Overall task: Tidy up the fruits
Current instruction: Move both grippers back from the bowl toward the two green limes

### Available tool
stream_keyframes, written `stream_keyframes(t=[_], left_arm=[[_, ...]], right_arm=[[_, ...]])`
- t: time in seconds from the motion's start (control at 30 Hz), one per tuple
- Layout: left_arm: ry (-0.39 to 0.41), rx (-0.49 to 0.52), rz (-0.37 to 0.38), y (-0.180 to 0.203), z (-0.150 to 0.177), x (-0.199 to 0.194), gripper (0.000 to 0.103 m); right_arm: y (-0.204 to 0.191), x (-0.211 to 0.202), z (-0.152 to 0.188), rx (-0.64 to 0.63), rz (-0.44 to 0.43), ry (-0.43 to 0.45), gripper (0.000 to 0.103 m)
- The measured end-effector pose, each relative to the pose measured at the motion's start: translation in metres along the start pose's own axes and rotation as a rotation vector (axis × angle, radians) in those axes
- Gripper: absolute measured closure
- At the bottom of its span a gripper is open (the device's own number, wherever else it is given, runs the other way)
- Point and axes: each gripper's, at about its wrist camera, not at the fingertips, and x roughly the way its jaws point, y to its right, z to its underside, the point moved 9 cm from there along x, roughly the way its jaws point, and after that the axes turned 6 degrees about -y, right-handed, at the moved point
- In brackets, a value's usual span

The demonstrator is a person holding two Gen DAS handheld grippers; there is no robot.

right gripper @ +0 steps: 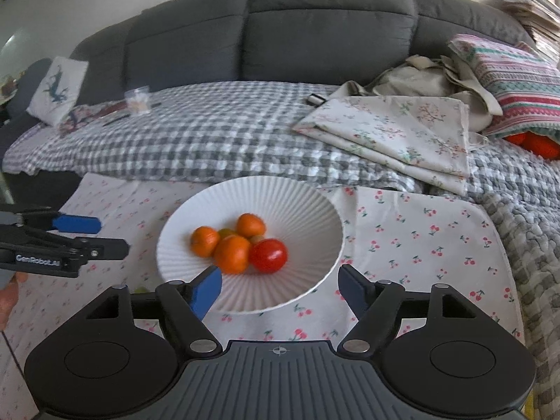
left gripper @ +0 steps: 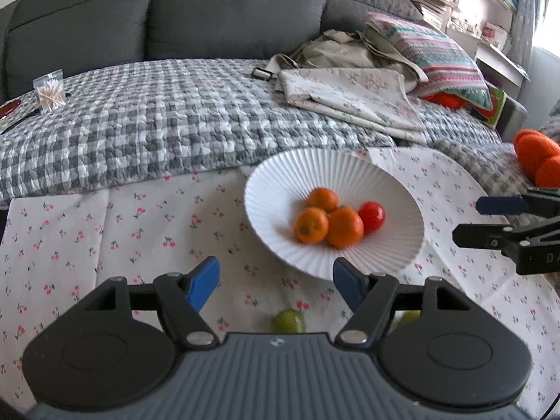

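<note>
A white ribbed bowl stands on the cherry-print cloth. In it lie three oranges and a red tomato; the right wrist view also shows small greenish fruits behind them. A green fruit lies on the cloth just under my left gripper, which is open and empty, in front and to the left of the bowl. A second green fruit is half hidden by a finger. My right gripper hangs open and empty over the bowl's near rim.
The cherry-print cloth covers a low table against a grey sofa with a checked quilt. On the quilt lie a folded floral cloth, a striped pillow and a bag of cotton swabs. Orange fuzzy balls sit at the right.
</note>
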Motion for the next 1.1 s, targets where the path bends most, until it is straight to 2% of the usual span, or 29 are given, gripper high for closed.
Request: stream_keyframes(t=[0.17,0.47,0.63,0.8,0.87,1.0,1.1], left_arm=[[-0.032,0.036,0.007,0.010,0.015,0.001,0.032],[-0.078,0.065,-0.013,0.014,0.037,0.021,0.032],[-0.093,0.069,-0.026,0.014,0.044,0.033,0.032],[-0.086,0.080,-0.030,0.018,0.044,0.038,0.032],[-0.088,0.090,-0.029,0.019,0.044,0.041,0.033],[-0.101,0.098,-0.019,0.021,0.047,0.047,0.044],[-0.105,0.108,-0.014,0.021,0.048,0.049,0.047]], right_arm=[[-0.013,-0.009,0.010,-0.041,-0.033,-0.020,0.020],[-0.035,-0.007,0.046,-0.149,-0.096,-0.110,0.018],[-0.044,0.002,0.065,-0.208,-0.094,-0.160,0.018],[-0.046,0.007,0.073,-0.228,-0.088,-0.173,0.018],[-0.042,0.009,0.073,-0.218,-0.081,-0.173,0.020],[-0.034,0.015,0.077,-0.197,-0.074,-0.185,0.021],[-0.033,0.018,0.079,-0.201,-0.071,-0.190,0.024]])
